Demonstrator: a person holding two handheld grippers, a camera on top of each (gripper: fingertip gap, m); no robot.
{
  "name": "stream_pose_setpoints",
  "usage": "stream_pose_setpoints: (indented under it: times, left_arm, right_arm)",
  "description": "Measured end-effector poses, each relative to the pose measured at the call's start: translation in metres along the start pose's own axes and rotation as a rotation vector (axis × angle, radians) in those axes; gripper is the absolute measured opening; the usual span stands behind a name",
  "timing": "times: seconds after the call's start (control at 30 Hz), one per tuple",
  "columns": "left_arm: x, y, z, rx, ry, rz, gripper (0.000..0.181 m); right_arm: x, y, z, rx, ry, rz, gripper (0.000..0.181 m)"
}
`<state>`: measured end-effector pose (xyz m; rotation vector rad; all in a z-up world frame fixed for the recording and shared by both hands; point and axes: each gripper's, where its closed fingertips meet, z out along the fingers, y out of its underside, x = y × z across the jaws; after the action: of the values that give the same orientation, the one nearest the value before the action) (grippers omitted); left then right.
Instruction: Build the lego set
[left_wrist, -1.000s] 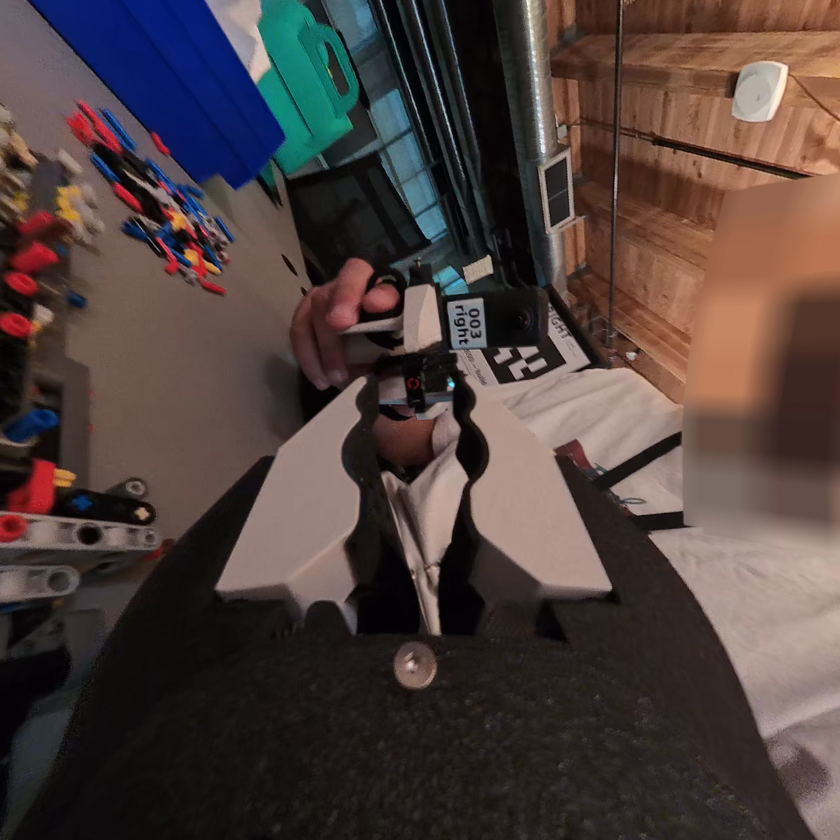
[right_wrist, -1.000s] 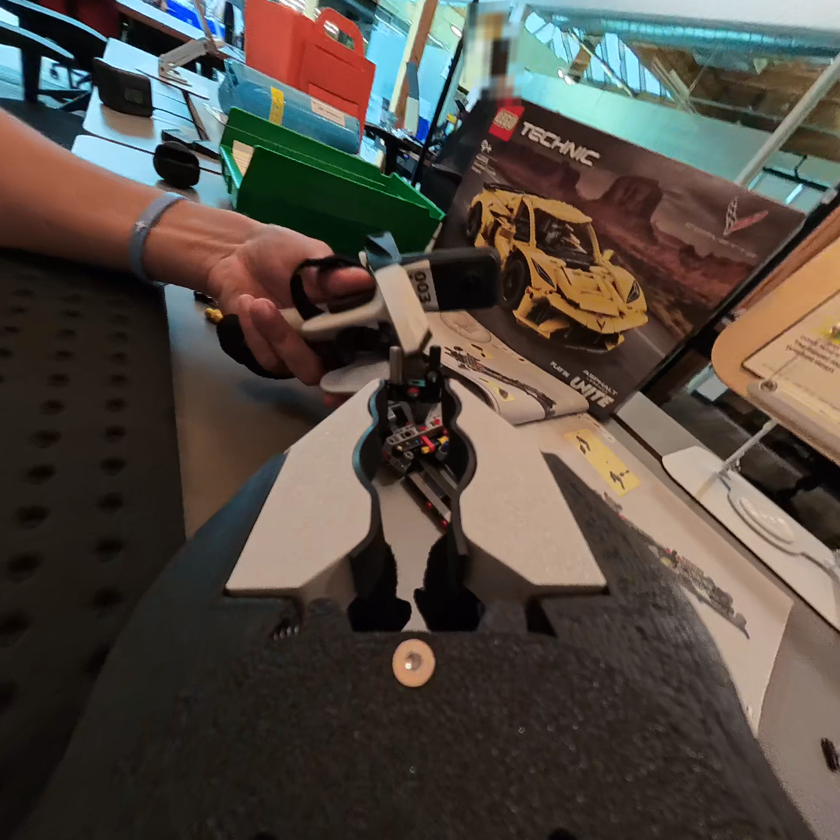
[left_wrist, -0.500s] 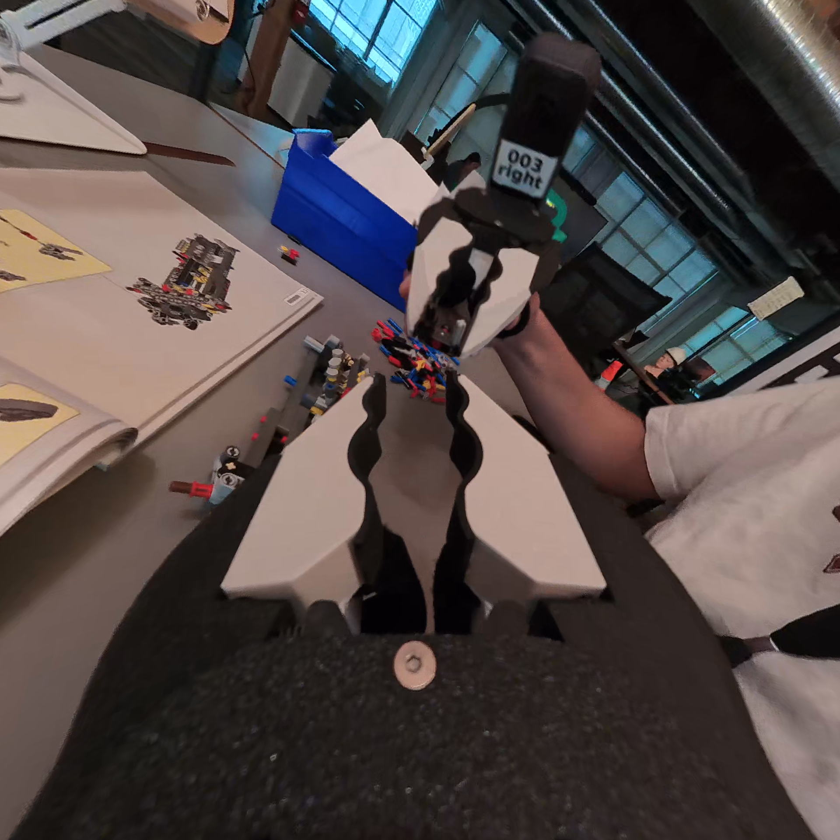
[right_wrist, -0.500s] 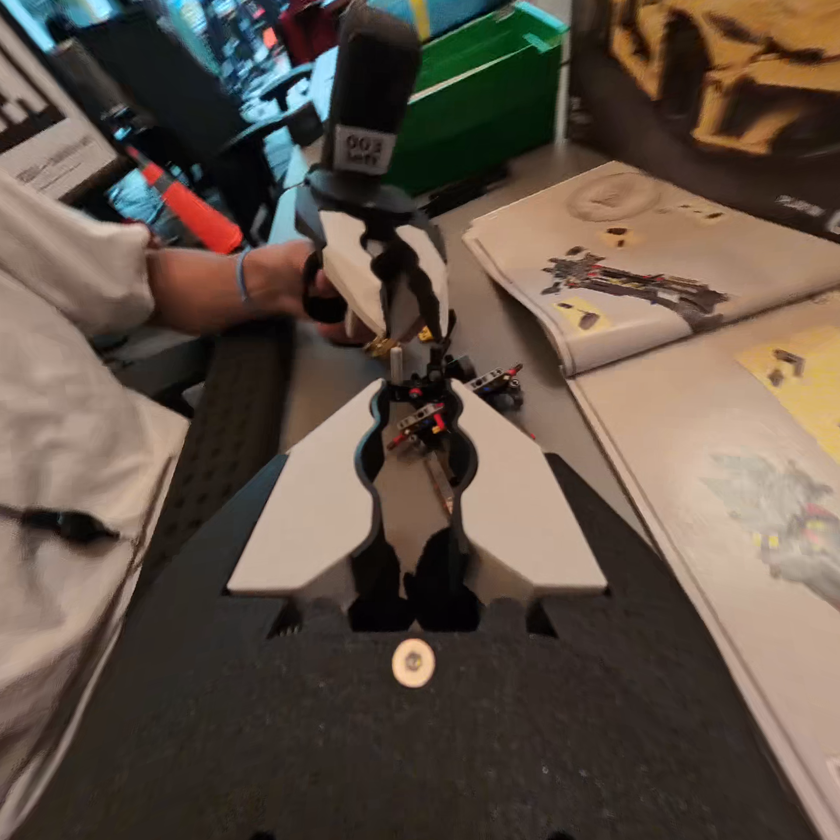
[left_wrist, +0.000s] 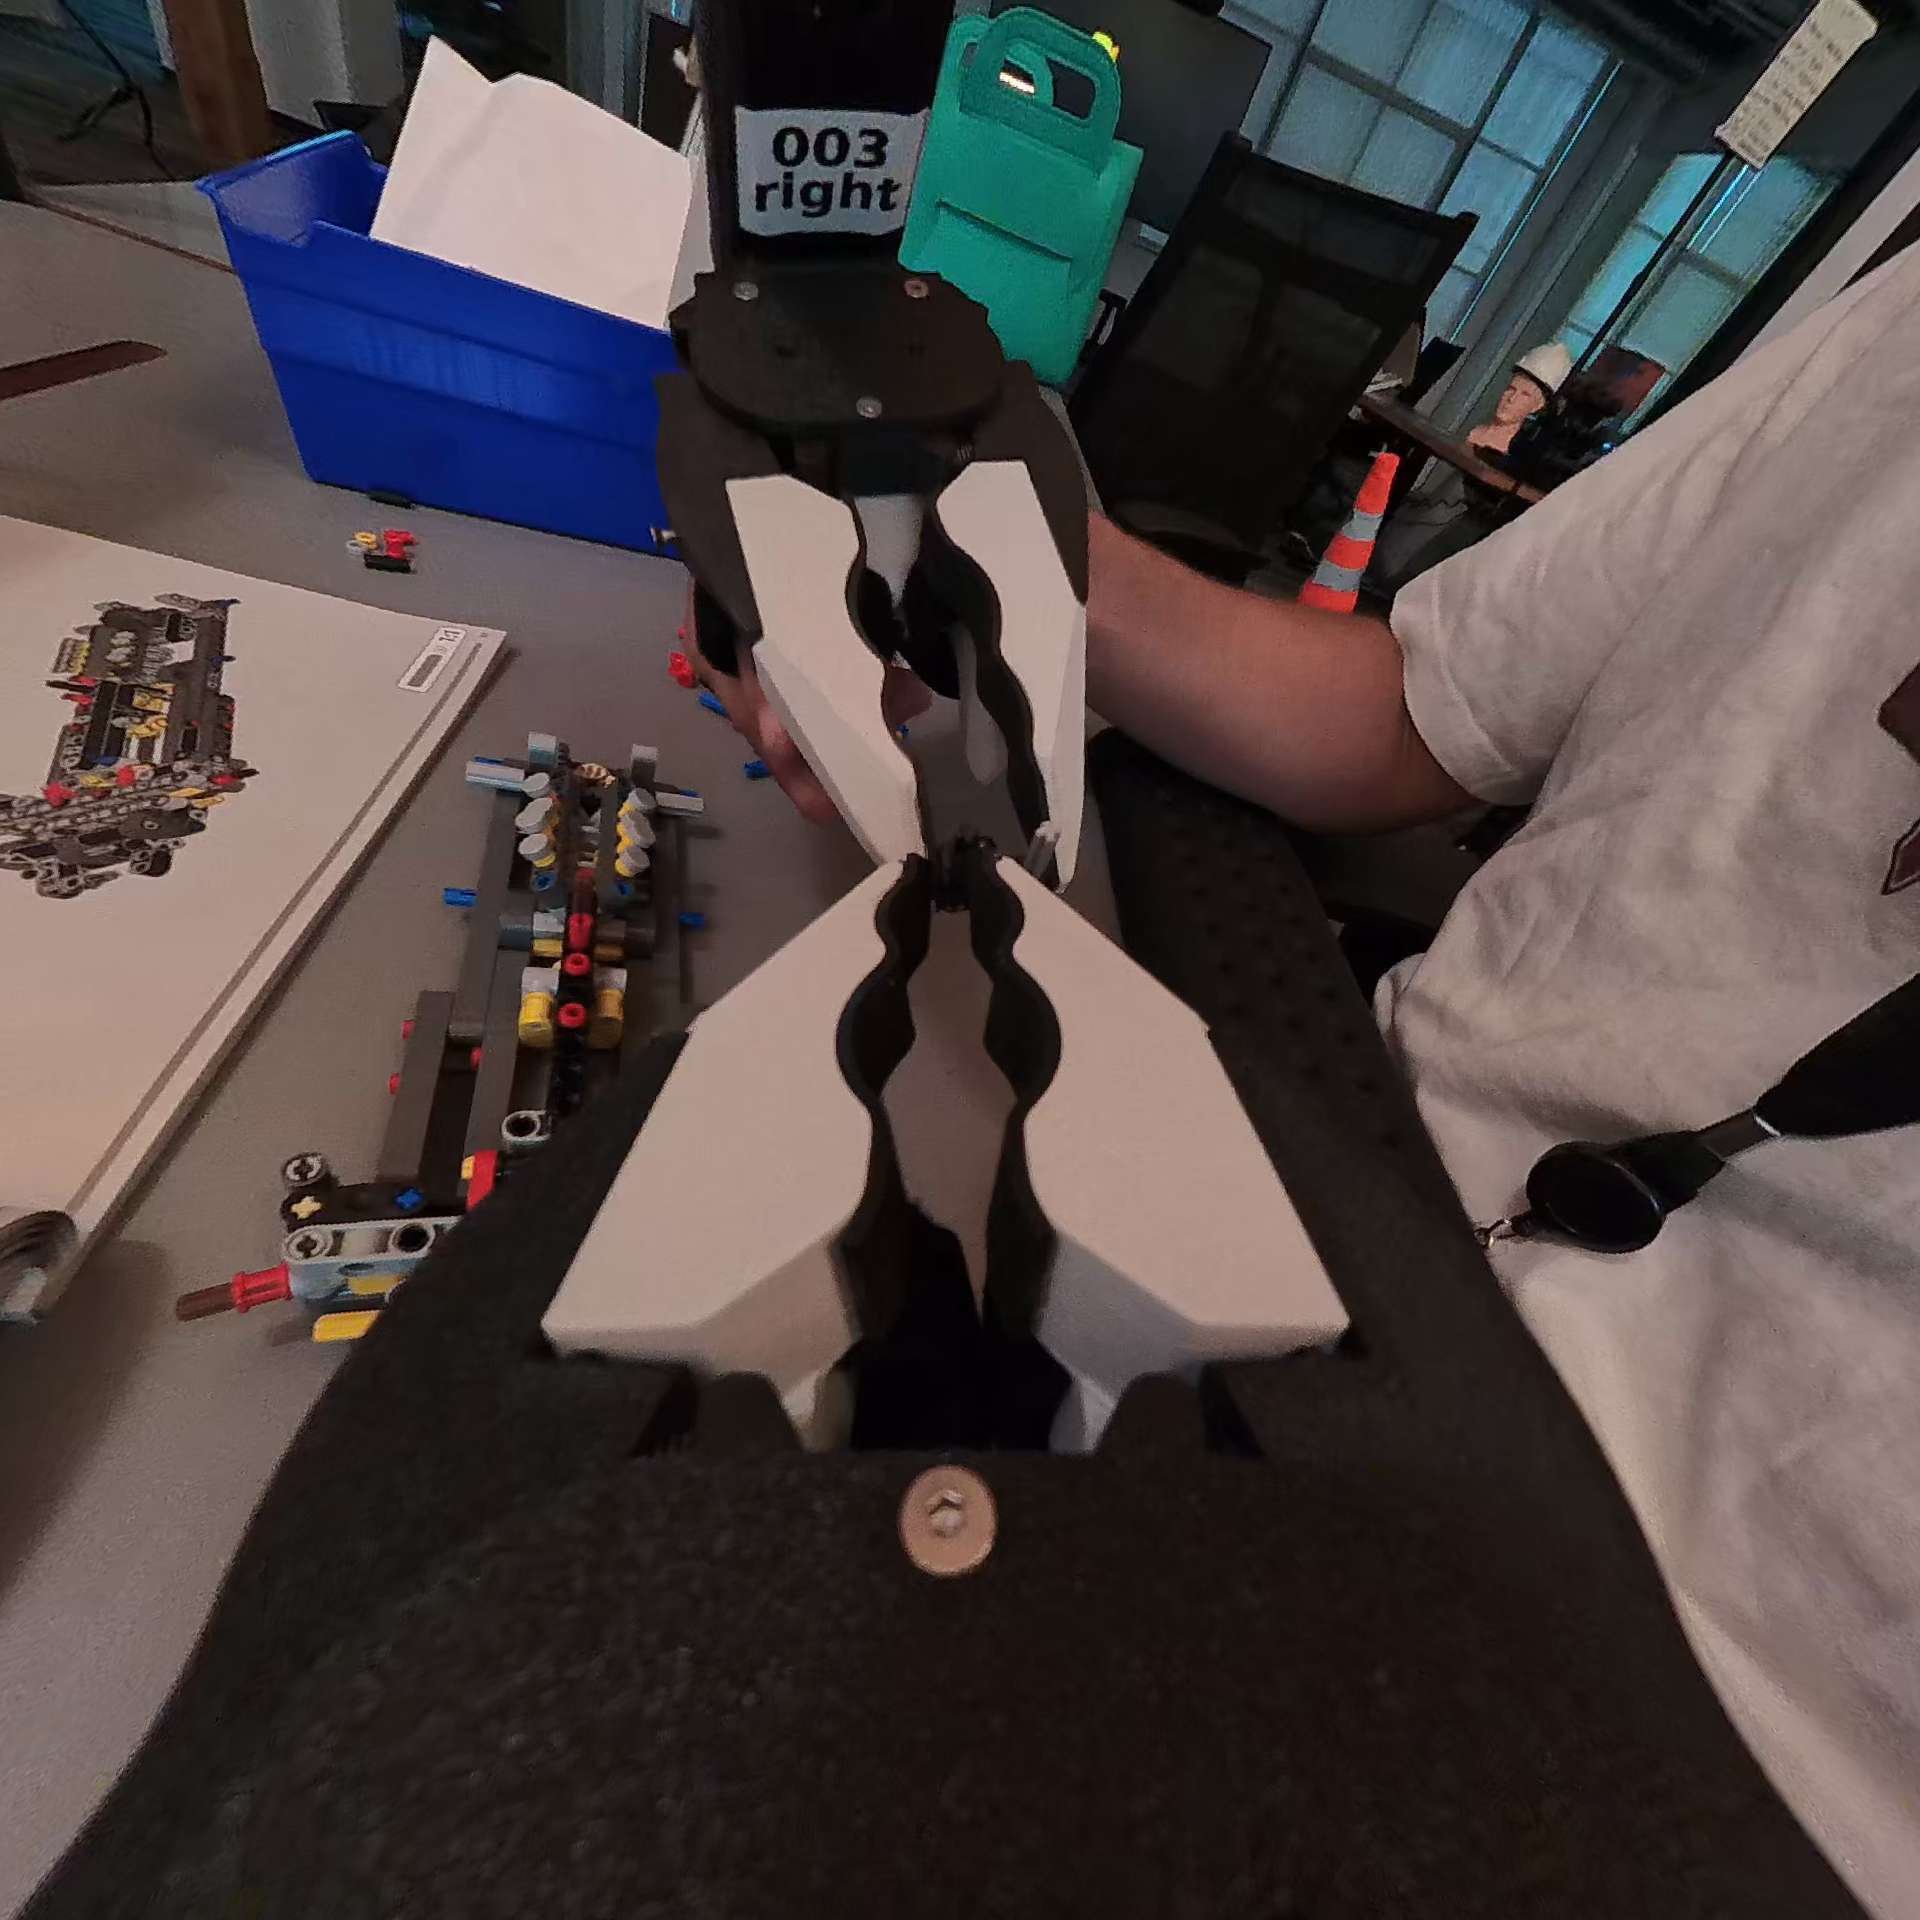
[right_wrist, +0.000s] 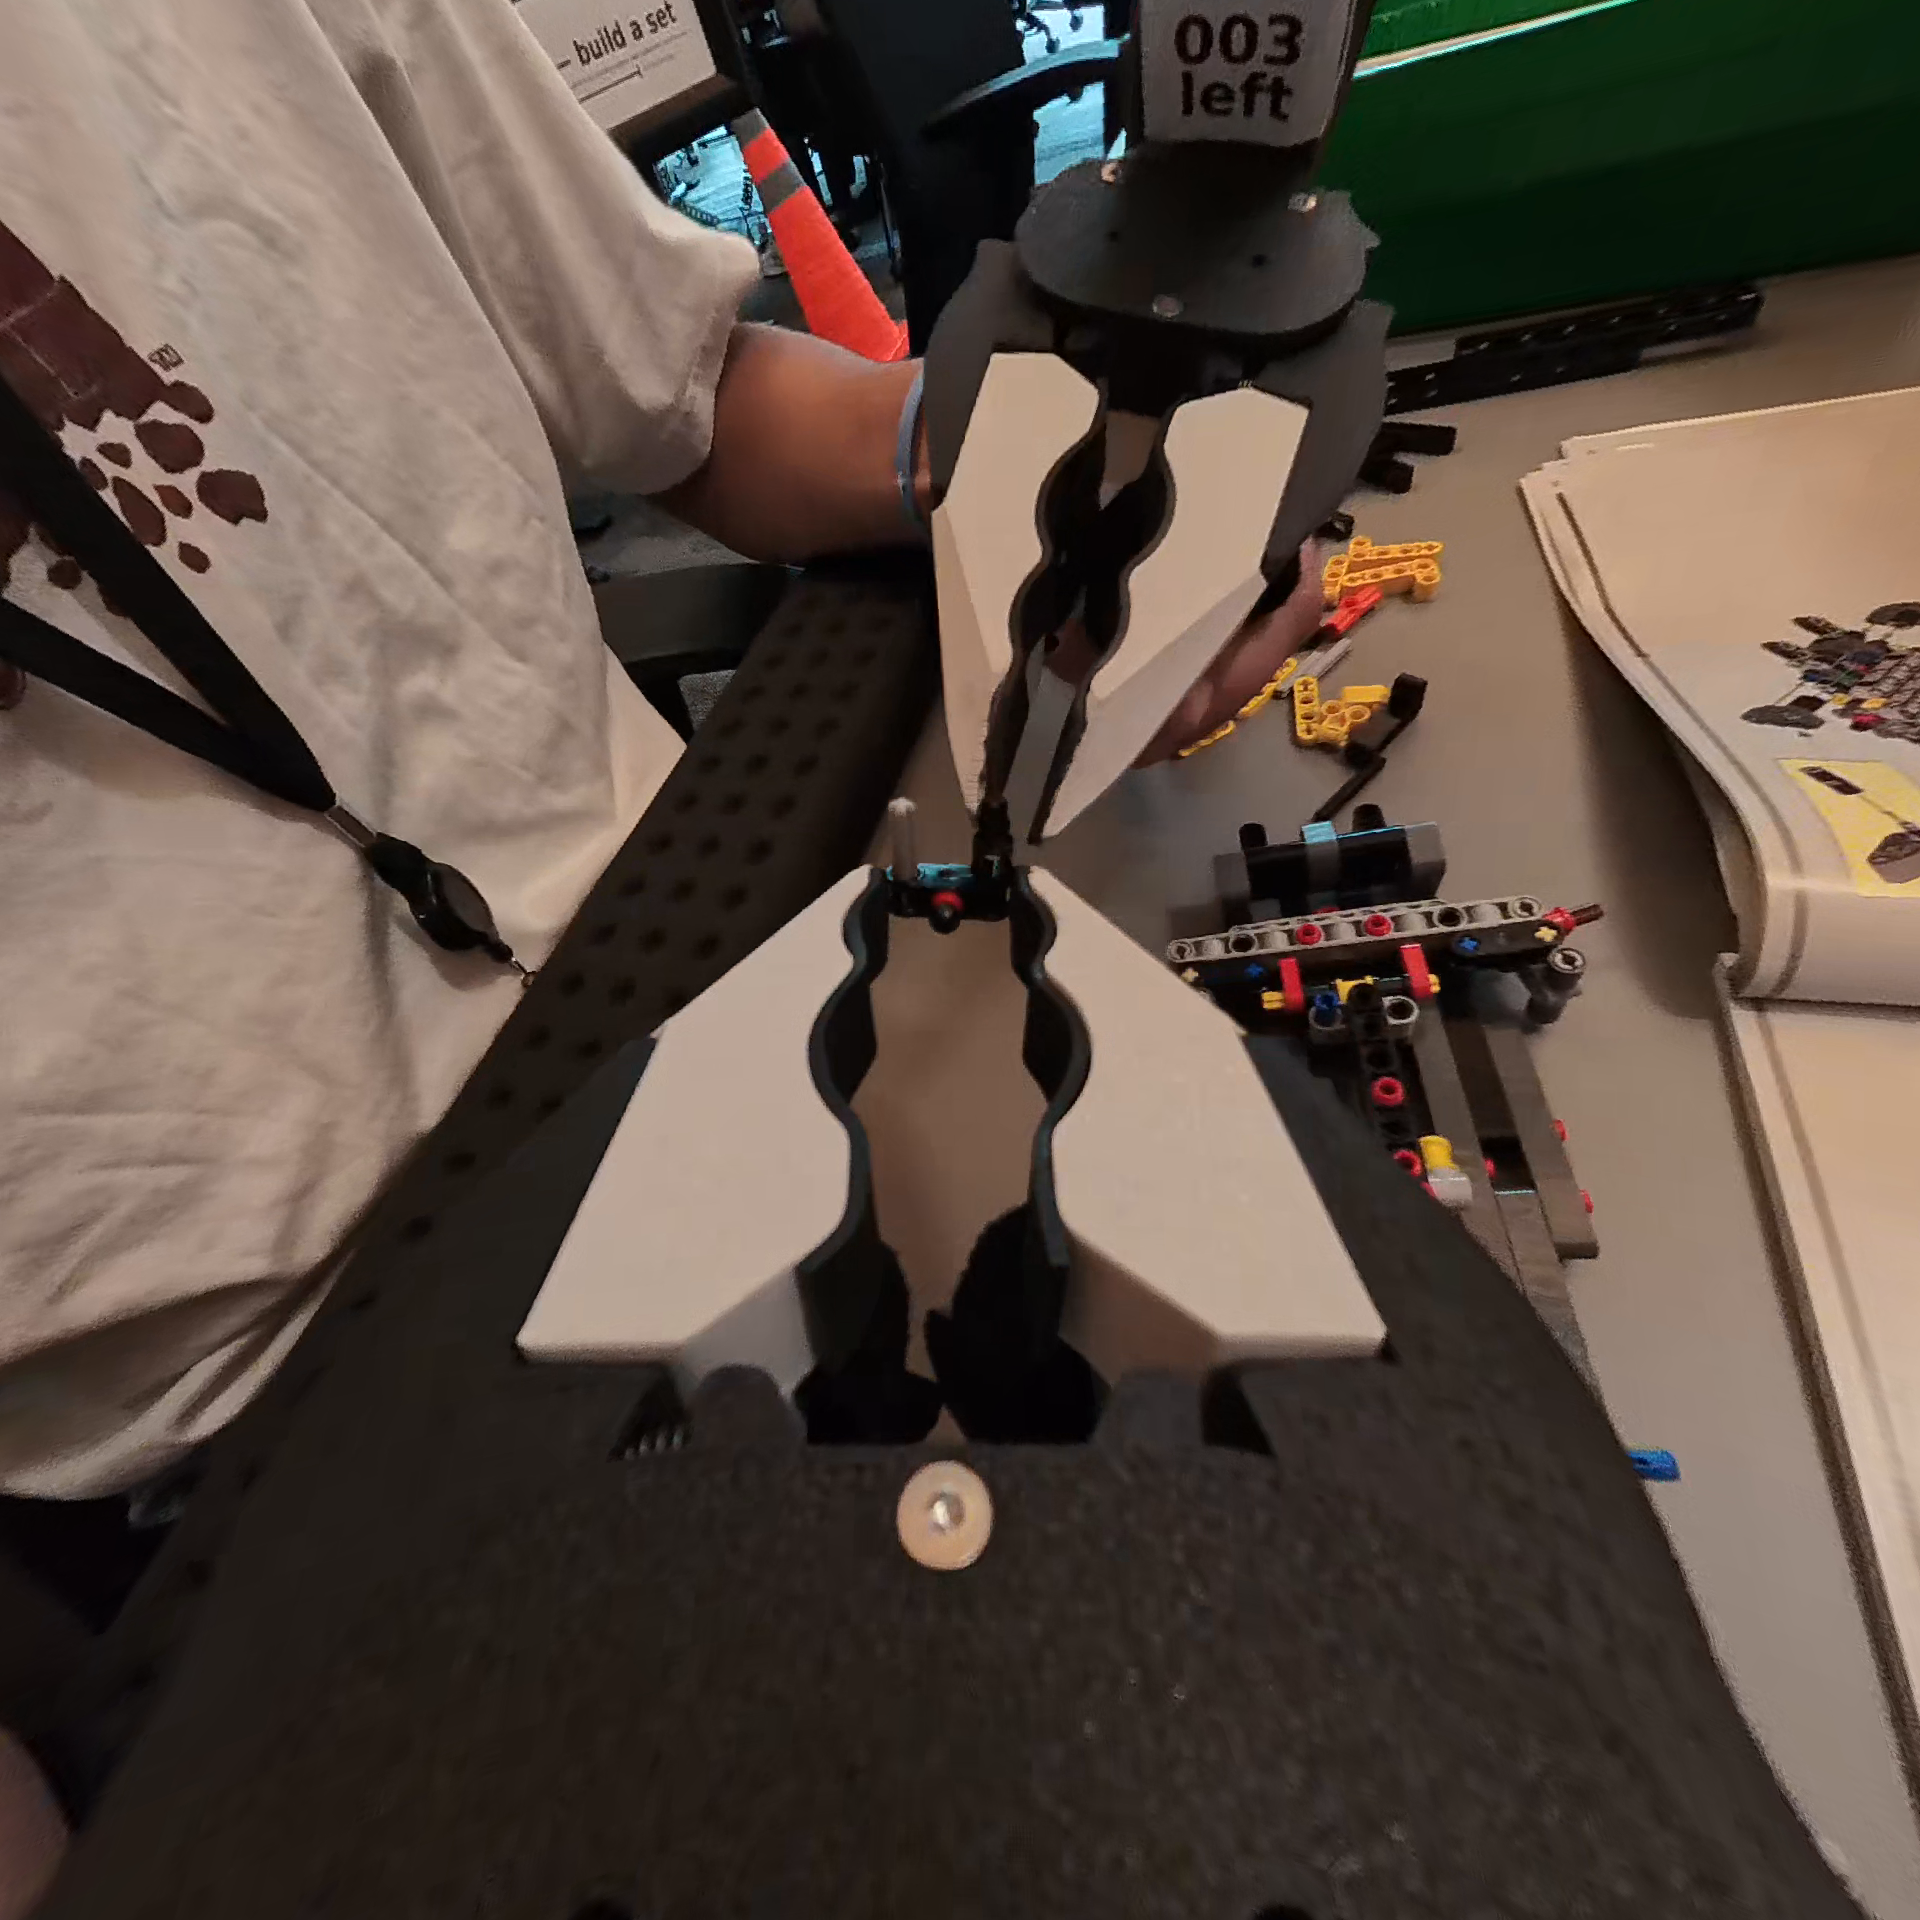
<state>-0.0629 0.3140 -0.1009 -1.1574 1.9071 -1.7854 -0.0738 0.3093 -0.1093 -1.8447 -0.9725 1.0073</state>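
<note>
My right gripper (right_wrist: 951, 883) is shut on a small lego sub-assembly (right_wrist: 940, 899) of black, blue and red parts with a pale axle standing up from it. My left gripper (left_wrist: 953, 871) faces it tip to tip and is shut on a small black piece (left_wrist: 956, 885) that touches the sub-assembly. In the right wrist view the left gripper (right_wrist: 1008, 821) comes down from above. In the left wrist view the right gripper (left_wrist: 977, 862) does the same. The long, partly built chassis (left_wrist: 561, 935) lies on the grey table, also in the right wrist view (right_wrist: 1382, 987).
An open instruction booklet (left_wrist: 208, 831) lies beside the chassis, also in the right wrist view (right_wrist: 1766, 727). A blue bin (left_wrist: 447, 384) stands behind. Loose yellow pieces (right_wrist: 1351, 644) lie by a green bin (right_wrist: 1662, 156). A black perforated mat (right_wrist: 727, 810) edges the table by the person's white shirt. Less than 4 cm separates the two grippers' tips.
Half a second ago the two grippers were held apart above the table. They have come together and now meet tip to tip, with both views tilted down toward the table edge.
</note>
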Motion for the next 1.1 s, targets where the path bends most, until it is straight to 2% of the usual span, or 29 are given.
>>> stream_pose_setpoints:
  times: [0.5, 0.77, 0.87, 0.93, 1.03, 1.1]
  left_arm:
    - [0.008, 0.005, 0.002, -0.04, 0.025, 0.034, 0.013]
    - [0.004, 0.011, 0.006, -0.077, -0.033, 0.106, 0.006]
    - [-0.014, 0.003, 0.003, -0.055, -0.206, 0.232, 0.005]
    - [-0.039, -0.009, -0.009, -0.028, -0.455, 0.369, 0.005]
    - [-0.068, -0.027, -0.04, -0.046, -0.861, 0.609, 0.006]
    - [-0.072, -0.034, -0.051, -0.061, -1.012, 0.719, 0.006]
  right_arm:
    - [-0.002, 0.007, 0.003, -0.036, 0.014, 0.009, 0.022]
    - [-0.002, 0.009, 0.006, -0.053, 0.021, 0.009, 0.022]
    - [0.017, 0.003, -0.003, -0.009, 0.135, -0.017, 0.023]
    - [0.045, -0.003, -0.023, 0.028, 0.34, -0.037, 0.027]
    - [0.078, -0.007, -0.062, 0.082, 0.657, 0.039, 0.03]
    - [0.085, -0.009, -0.07, 0.128, 0.79, 0.107, 0.034]
